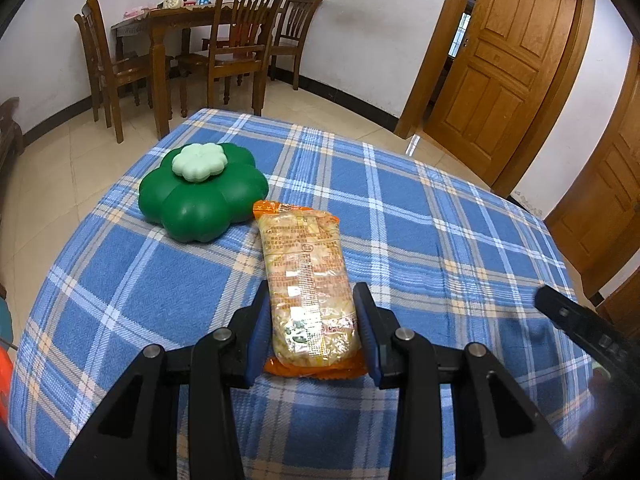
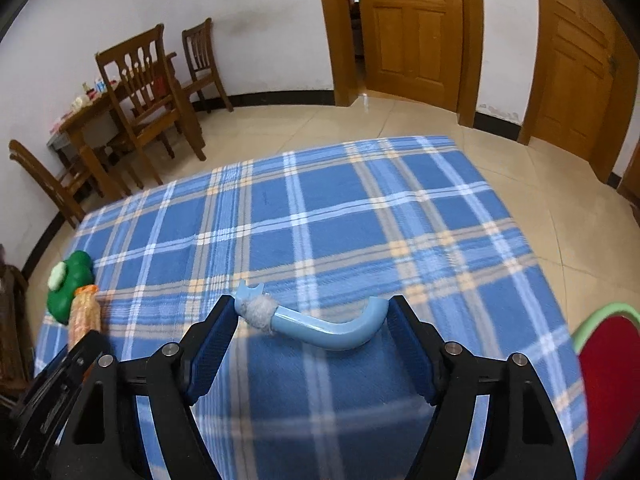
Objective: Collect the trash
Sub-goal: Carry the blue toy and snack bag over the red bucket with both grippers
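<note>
**Two grabs on the plaid table**

Plaid tablecloth [image 1: 440, 220] fills both frames. Snack packet [image 1: 308, 280], centre-low, is clenched by the left gripper [image 1: 312, 332]; lift it straight, clear of the green clover box [image 1: 200, 192]. Right gripper [image 2: 312, 340], tilted down, straddles the blue curved handle [image 2: 332, 330]; contact unclear, so centre it first.

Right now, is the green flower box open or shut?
Shut. The green flower box has its pale lid knob sitting on top, with no gap showing.
</note>
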`<state>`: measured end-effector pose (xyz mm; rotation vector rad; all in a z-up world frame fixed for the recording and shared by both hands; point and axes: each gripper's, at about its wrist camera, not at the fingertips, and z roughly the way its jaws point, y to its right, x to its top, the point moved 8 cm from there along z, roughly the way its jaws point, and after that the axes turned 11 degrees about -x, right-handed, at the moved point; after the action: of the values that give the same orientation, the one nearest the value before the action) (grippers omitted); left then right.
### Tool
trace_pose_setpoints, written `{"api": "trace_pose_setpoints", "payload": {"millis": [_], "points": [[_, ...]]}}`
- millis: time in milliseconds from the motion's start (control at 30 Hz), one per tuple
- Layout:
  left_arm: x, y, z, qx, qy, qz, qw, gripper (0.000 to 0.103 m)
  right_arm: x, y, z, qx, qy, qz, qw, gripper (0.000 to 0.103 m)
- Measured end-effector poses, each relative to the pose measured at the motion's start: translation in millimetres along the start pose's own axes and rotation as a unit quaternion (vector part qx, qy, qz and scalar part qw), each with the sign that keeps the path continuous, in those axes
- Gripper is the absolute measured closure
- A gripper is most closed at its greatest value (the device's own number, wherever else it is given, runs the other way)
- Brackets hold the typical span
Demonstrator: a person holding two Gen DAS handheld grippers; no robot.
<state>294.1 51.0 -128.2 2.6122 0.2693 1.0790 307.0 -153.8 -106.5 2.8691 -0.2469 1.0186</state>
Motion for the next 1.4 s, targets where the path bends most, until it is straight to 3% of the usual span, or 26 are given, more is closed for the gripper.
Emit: {"api": "trace_pose_setpoints", "payload": {"millis": [267,767,1033,1400], "points": [[1,0,-2,-0.002,0.003,-0.003,1.0,0.063,-13,38,-37,-0.004,0.006,0.015,1.0,0.025],[-2,29,-12,-0.028,0.013,0.036,0.9989,0.063,-43,148,-104,-0.041,0.03,0.115,0.992,0.025],[-12,63,-26,-0.044,0.006,0.067,0.9968,0.063,-72,209,-122,-0.073,0.031,0.17,0.982,0.025],[-46,139,-53,-0.105,-0.029,0.119,0.9869,0.063,-116,272,-118,-0.093,0.012,0.231,0.969,0.025]]}}
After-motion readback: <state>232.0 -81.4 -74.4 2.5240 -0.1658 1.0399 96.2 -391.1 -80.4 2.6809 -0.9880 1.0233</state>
